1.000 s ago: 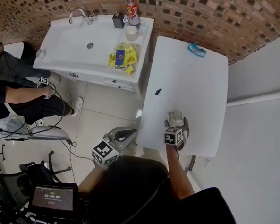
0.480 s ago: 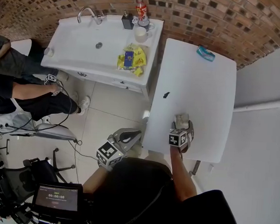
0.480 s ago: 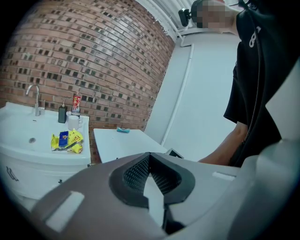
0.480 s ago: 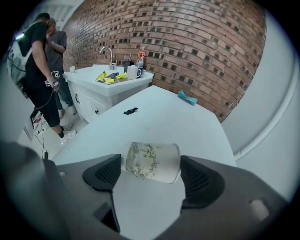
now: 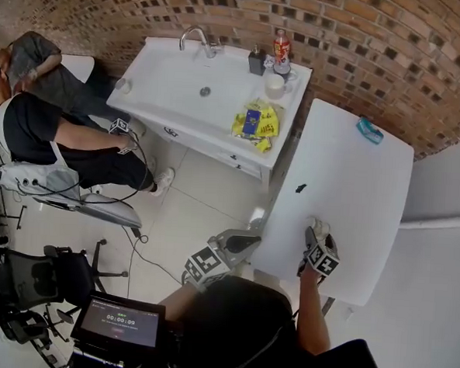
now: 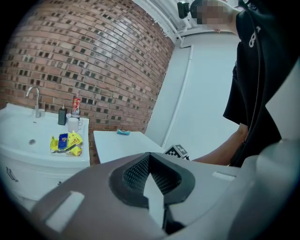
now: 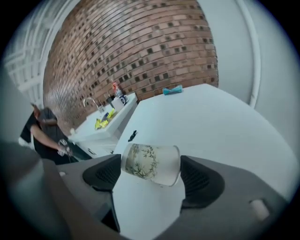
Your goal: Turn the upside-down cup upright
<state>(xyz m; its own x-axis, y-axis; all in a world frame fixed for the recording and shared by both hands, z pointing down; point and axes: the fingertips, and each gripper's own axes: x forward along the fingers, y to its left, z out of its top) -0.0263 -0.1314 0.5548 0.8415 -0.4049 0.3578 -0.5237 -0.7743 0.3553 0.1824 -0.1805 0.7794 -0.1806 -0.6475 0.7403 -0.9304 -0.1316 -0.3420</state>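
Observation:
A clear cup (image 7: 151, 163) with a green leaf print lies tipped on its side between the pads of my right gripper (image 7: 152, 179), base toward the left pad, rim toward the right one. The pads press on both ends, just above the white table (image 7: 211, 122). In the head view the cup (image 5: 314, 225) shows just beyond the right gripper (image 5: 317, 241), near the table's (image 5: 355, 179) near left corner. My left gripper (image 5: 242, 239) hangs off the table's left side over the floor, its jaws (image 6: 149, 155) shut on nothing.
A small black object (image 5: 300, 188) and a teal thing (image 5: 369, 129) lie on the table. To the left stands a white sink unit (image 5: 181, 91) with a mug (image 5: 275, 85), a bottle (image 5: 281, 46) and yellow packets (image 5: 257, 123). A person (image 5: 54, 137) sits at far left.
The right gripper has rolled with the cup in it, so the cup now lies tilted sideways. The head view has swung to the left. The left gripper has kept still.

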